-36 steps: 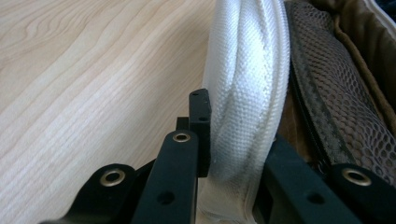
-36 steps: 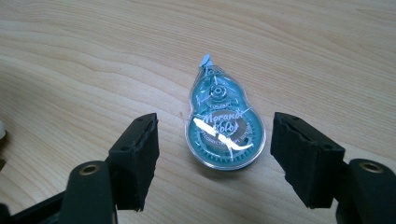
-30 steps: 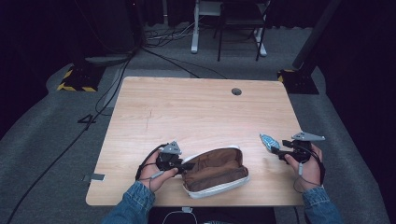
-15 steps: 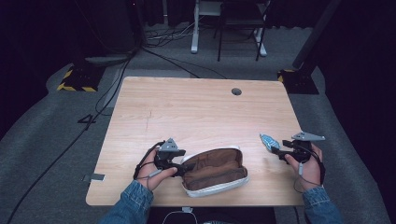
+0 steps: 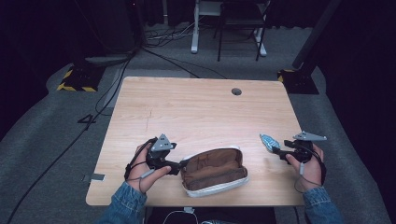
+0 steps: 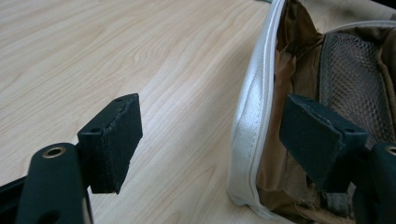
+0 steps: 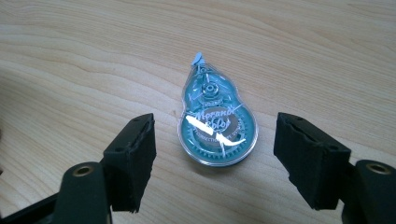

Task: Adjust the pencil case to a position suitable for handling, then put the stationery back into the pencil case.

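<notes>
A brown pouch (image 5: 215, 169) with a white zipper rim (image 6: 252, 130) lies unzipped near the table's front edge, its mesh lining showing. My left gripper (image 5: 180, 165) (image 6: 217, 112) is at the pouch's left end. Its jaws have just been opening and now stand wide, one pad outside the rim and one over the inside, neither pressing on it. A teal correction-tape dispenser (image 7: 217, 126) (image 5: 269, 141) lies flat on the wood at the right. My right gripper (image 5: 275, 147) (image 7: 219, 135) has just been opening its jaws, which stand on either side of the dispenser without touching it.
The light wooden table (image 5: 196, 107) has a round cable hole (image 5: 236, 91) at the back right. A dark floor with cables, a chair and stand bases lies beyond it.
My left gripper has risen a little and drawn slightly leftward at the pouch's end. The pouch, the dispenser and my right hand stay where they were.
</notes>
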### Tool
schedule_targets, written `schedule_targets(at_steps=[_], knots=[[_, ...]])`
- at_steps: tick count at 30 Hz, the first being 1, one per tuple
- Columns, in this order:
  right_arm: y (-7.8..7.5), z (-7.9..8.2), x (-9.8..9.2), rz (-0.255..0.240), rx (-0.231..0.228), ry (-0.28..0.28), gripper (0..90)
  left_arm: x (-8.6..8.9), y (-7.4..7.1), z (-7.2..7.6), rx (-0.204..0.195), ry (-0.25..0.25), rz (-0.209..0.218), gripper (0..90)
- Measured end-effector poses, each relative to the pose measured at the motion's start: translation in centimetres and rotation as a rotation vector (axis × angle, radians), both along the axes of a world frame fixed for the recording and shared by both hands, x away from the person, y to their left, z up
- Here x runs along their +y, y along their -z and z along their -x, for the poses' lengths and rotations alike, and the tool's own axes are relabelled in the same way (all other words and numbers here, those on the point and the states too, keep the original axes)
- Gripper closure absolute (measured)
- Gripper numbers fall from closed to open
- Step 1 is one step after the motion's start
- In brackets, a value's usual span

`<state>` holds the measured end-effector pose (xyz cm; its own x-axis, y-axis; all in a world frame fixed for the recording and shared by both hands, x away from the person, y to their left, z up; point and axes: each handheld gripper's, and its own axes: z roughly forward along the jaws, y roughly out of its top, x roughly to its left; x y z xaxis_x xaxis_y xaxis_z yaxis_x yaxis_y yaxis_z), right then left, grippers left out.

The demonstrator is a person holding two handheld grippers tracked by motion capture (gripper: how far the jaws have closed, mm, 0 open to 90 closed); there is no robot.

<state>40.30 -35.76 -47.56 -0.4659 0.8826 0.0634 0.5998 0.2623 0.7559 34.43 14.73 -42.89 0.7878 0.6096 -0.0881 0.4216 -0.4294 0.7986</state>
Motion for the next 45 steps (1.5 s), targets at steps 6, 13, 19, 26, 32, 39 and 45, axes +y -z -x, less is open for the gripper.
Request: schedule_targets(at_steps=[6, 13, 19, 26, 32, 39, 45], knots=[[0.1, 0.0, 0.0, 0.007, 0.006, 0.010, 26.9, 1.7, 0.2, 0.3, -0.015, -0.049, -0.022, 20.1], [-0.1, -0.2, 0.3, 0.034, 0.014, 0.007, 23.0, 4.4, 1.0, 0.5, -0.011, -0.134, -0.045, 17.6], [-0.4, -0.4, 0.6, 0.063, 0.047, 0.011, 20.7, 5.8, 2.4, -0.2, -0.013, -0.243, -0.136, 15.7], [-0.7, -1.1, 1.0, 0.087, 0.092, 0.003, 17.9, 7.0, 4.8, -1.0, 0.056, -0.299, -0.210, 15.9], [-0.7, -2.1, 1.7, 0.113, 0.150, 0.004, 22.1, 8.0, 6.0, -1.4, 0.076, -0.355, -0.232, 15.9], [-0.4, -2.9, 2.9, 0.174, 0.175, -0.006, 21.8, 9.0, 6.9, -1.6, 0.071, -0.359, -0.219, 15.8], [0.0, -3.3, 2.9, 0.181, 0.172, -0.003, 20.8, 9.3, 7.3, -1.8, 0.081, -0.345, -0.188, 15.8]])
